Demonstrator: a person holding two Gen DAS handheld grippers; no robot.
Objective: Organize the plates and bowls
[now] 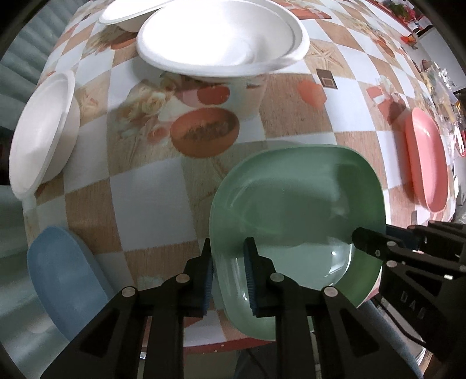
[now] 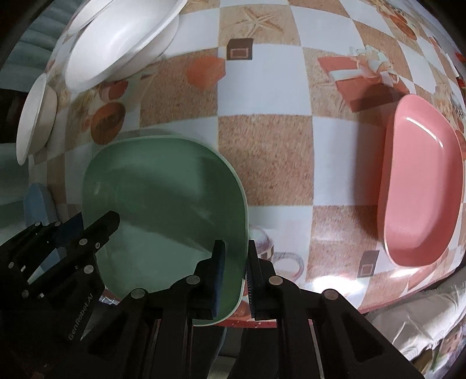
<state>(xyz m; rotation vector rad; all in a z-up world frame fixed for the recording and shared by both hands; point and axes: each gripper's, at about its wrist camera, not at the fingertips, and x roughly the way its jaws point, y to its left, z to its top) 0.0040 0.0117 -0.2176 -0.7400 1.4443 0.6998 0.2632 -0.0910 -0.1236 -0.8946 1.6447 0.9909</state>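
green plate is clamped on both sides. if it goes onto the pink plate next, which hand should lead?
Probably right. The right gripper grips the green plate on the rim facing the pink plate, with bare tablecloth between. The left gripper holds the opposite rim, nearer the blue plate.

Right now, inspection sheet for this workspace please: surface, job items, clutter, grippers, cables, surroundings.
Surface: table under a checkered printed cloth.
Job's things: green plate at the near edge; pink plate to its right; blue plate at the left; three white bowls, the big one at the far side, one at the left edge, another partly behind the big one.
Clutter: small mixed items at the far right edge, too small to identify.
Grippers: left gripper shut on the green plate's left rim; right gripper shut on its right rim.
Cables: dark cable below the right gripper.
Surroundings: pale cloth beyond the table's right edge.
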